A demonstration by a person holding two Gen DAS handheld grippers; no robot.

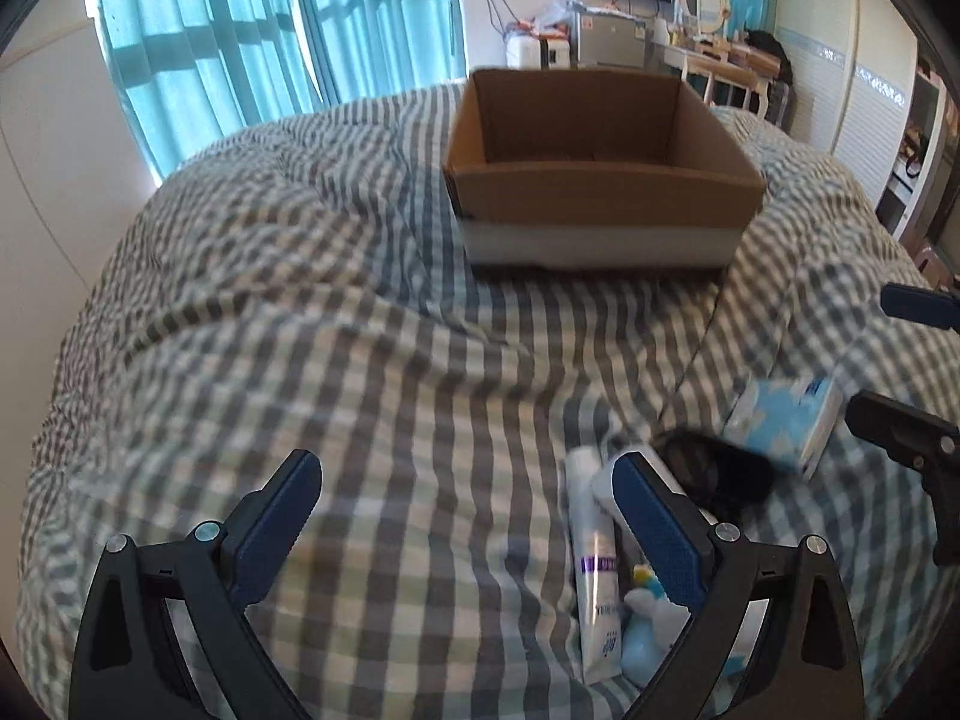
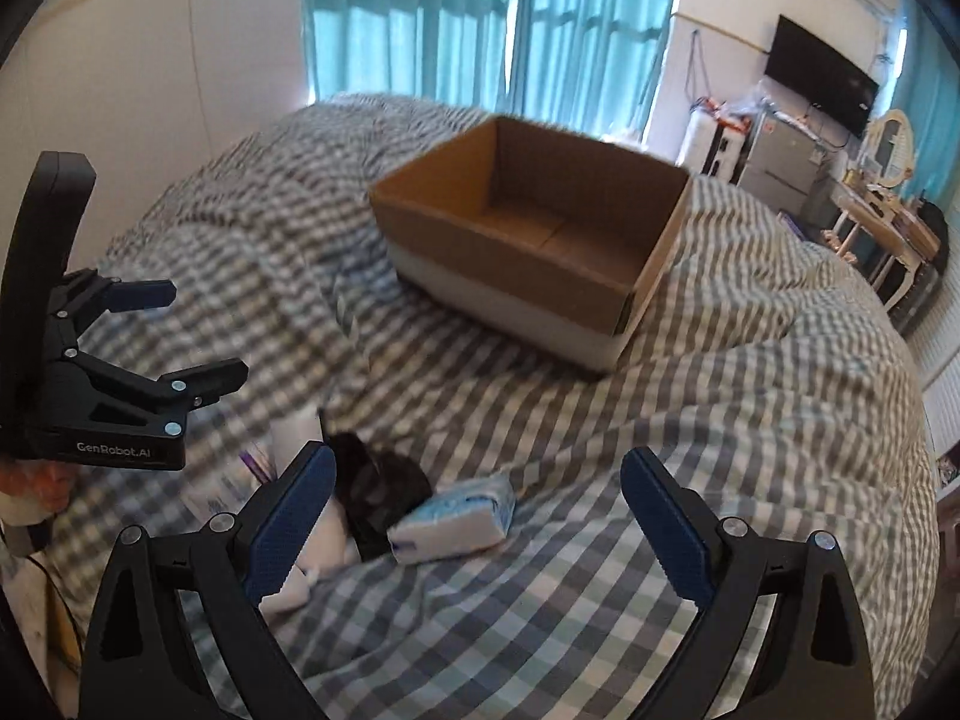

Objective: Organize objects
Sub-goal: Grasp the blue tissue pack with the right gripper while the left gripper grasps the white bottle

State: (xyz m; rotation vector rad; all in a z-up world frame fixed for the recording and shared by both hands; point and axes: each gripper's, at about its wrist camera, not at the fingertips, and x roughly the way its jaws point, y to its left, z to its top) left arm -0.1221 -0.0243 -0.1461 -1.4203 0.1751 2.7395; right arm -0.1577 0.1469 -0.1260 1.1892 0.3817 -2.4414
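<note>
An open cardboard box with a white lower band stands on the checked bed and looks empty. A small pile lies near both grippers: a white tube, a blue and white tissue pack, a black object and a small blue and white toy. My left gripper is open and empty, just left of the pile. My right gripper is open and empty, with the tissue pack between its fingers' lines; it shows at the right edge of the left wrist view.
The grey and white checked duvet is rumpled and covers the bed. Turquoise curtains hang behind it. A TV, a dressing table and appliances stand at the far right wall.
</note>
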